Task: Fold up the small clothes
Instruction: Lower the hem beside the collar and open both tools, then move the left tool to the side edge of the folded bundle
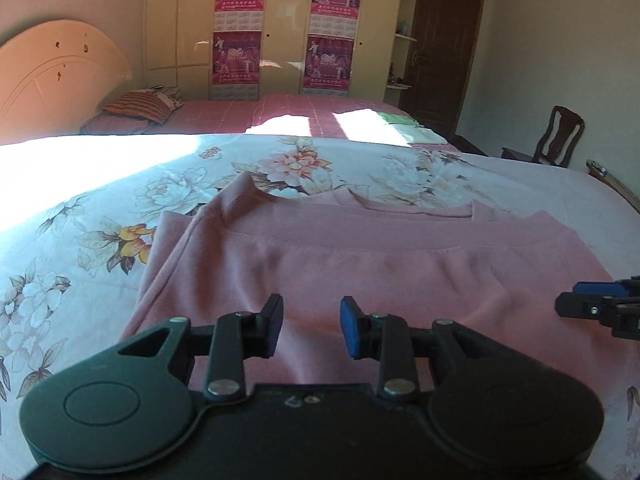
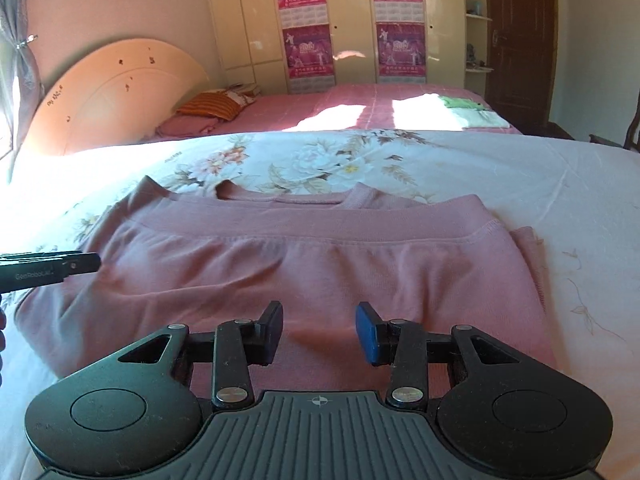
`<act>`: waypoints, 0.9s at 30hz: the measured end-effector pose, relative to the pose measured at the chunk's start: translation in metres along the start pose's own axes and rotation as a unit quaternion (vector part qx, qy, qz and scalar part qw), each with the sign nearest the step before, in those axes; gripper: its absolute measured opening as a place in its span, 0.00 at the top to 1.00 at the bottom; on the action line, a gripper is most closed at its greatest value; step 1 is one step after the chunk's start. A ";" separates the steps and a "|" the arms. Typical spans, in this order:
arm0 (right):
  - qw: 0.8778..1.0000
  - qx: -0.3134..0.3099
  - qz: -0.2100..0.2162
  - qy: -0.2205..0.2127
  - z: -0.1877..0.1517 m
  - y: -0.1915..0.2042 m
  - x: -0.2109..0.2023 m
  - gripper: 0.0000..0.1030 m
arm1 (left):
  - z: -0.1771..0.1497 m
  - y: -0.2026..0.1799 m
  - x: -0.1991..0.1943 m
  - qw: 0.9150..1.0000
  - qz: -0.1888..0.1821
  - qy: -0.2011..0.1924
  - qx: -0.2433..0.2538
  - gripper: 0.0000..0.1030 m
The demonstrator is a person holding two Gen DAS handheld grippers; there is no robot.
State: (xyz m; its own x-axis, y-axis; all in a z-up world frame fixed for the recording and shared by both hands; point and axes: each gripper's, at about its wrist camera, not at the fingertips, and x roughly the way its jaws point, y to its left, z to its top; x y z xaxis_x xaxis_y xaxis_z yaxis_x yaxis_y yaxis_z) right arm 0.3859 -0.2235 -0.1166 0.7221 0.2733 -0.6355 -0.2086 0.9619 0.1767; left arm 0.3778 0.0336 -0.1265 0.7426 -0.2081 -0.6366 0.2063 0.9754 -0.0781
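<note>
A pink knit top [image 1: 360, 264] lies folded on the floral bedsheet [image 1: 100, 216], its ribbed hem doubled up towards the neckline at the far side. It also shows in the right wrist view [image 2: 304, 264]. My left gripper [image 1: 311, 320] is open and empty, low over the garment's near left part. My right gripper [image 2: 319, 326] is open and empty over its near right part. Each gripper's tip shows at the edge of the other's view: the right gripper [image 1: 600, 304] and the left gripper [image 2: 52, 266].
Beyond the floral sheet is a pink bed cover [image 2: 360, 108] with a striped pillow [image 2: 212, 106] and folded green and white clothes [image 2: 472, 114]. A headboard [image 2: 116, 92], wardrobe with posters [image 2: 308, 24], dark door [image 2: 520, 40] and wooden chair [image 1: 556, 136] stand farther off.
</note>
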 end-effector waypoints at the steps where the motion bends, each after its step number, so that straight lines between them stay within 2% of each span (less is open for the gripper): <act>1: 1.000 -0.009 0.006 0.003 -0.002 0.010 0.001 0.61 | -0.005 -0.006 0.001 1.000 -0.005 0.008 0.006 0.68; 4: 0.999 -0.033 -0.007 0.028 -0.015 0.022 0.011 0.61 | -0.023 -0.012 0.004 1.000 0.004 0.021 0.016 0.67; 6: 0.998 -0.035 -0.019 0.048 -0.031 0.014 0.016 0.61 | -0.034 -0.004 -0.002 1.000 0.008 0.015 0.013 0.62; 9: 0.998 -0.027 -0.025 0.043 -0.045 0.001 0.003 0.61 | -0.039 0.008 -0.011 1.000 0.010 0.021 0.000 0.59; 12: 0.998 -0.029 -0.031 0.050 -0.042 0.005 -0.005 0.61 | -0.039 0.009 -0.023 1.000 0.018 0.019 0.004 0.62; 14: 0.999 -0.011 -0.014 0.033 -0.037 0.010 -0.011 0.61 | -0.037 0.006 -0.028 1.000 0.020 0.007 0.010 0.61; 16: 1.000 -0.004 -0.003 0.025 -0.033 0.021 -0.011 0.61 | -0.038 0.009 -0.022 0.999 0.031 0.020 0.001 0.60; 17: 1.000 -0.005 -0.005 0.028 -0.033 0.025 -0.008 0.61 | -0.041 0.013 -0.015 0.998 0.038 0.040 -0.006 0.59; 18: 0.999 -0.010 -0.013 0.041 -0.035 0.028 -0.003 0.61 | -0.044 0.018 -0.013 0.998 0.038 0.043 -0.010 0.58; 20: 0.998 -0.012 -0.029 0.059 -0.046 0.025 0.003 0.61 | -0.053 0.023 -0.017 0.999 0.043 0.032 0.004 0.58; 24: 0.998 -0.013 -0.037 0.057 -0.064 0.010 -0.012 0.61 | -0.059 0.037 -0.030 0.998 0.050 0.036 -0.012 0.58; 27: 0.998 0.002 -0.033 0.051 -0.058 0.008 -0.022 0.61 | -0.052 0.036 -0.037 0.998 0.052 0.032 -0.025 0.62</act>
State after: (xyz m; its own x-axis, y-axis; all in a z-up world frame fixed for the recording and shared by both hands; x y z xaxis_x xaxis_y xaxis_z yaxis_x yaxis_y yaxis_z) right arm 0.3299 -0.2218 -0.1446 0.6640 0.2070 -0.7185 -0.1590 0.9780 0.1348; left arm 0.3245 0.0800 -0.1452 0.7157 -0.1028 -0.6908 0.0973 0.9941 -0.0471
